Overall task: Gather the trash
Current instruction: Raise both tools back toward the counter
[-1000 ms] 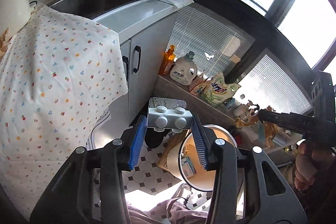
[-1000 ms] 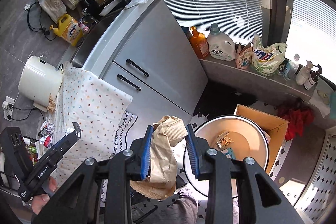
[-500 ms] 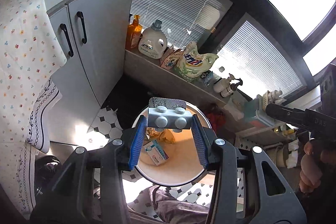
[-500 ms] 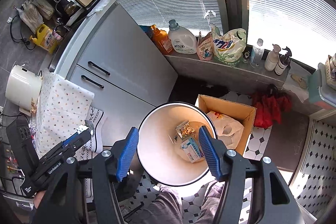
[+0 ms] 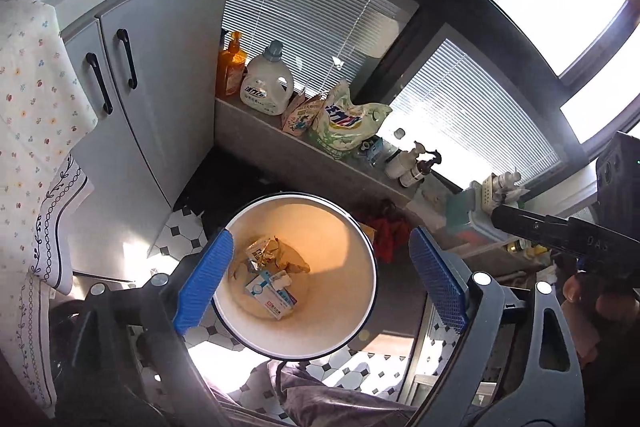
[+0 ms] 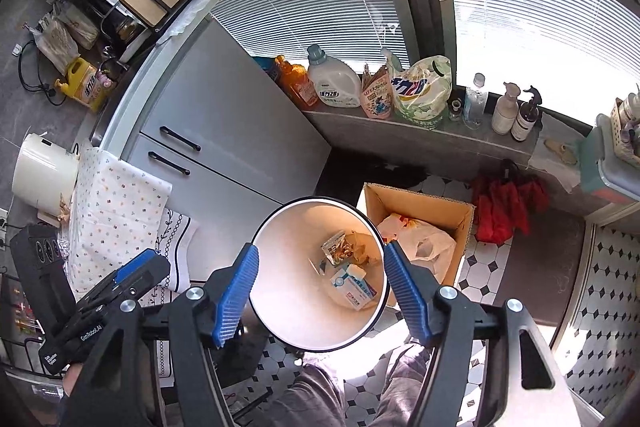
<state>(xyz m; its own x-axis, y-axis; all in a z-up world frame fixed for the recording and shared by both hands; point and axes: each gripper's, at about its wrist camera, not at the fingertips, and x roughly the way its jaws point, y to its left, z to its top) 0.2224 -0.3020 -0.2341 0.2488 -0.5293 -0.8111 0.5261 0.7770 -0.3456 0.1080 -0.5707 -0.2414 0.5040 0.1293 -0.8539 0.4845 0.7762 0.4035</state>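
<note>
A round white trash bin [image 5: 352, 227] stands on the tiled floor below both grippers; it also shows in the right wrist view [image 6: 280, 251]. Inside lie a blue-and-white medicine box [image 5: 272, 297] [image 6: 354, 287], a foil wrapper [image 5: 260, 251] [image 6: 334, 247] and crumpled brown paper [image 6: 360, 241]. My left gripper [image 5: 318, 281] is open and empty above the bin. My right gripper [image 6: 322, 293] is open and empty above the bin. The blister pack is not clearly visible.
Grey cabinet doors [image 5: 152, 99] stand left of the bin. A floral cloth [image 5: 28, 99] hangs at the left. A cardboard box [image 6: 420, 211] with a plastic bag sits right of the bin. Detergent bottles [image 6: 334, 83] line a low ledge under the window.
My left gripper has opened and the grey blister pack has left it. My right gripper dropped the brown paper a second ago and has stayed open. Both views have centred over the bin.
</note>
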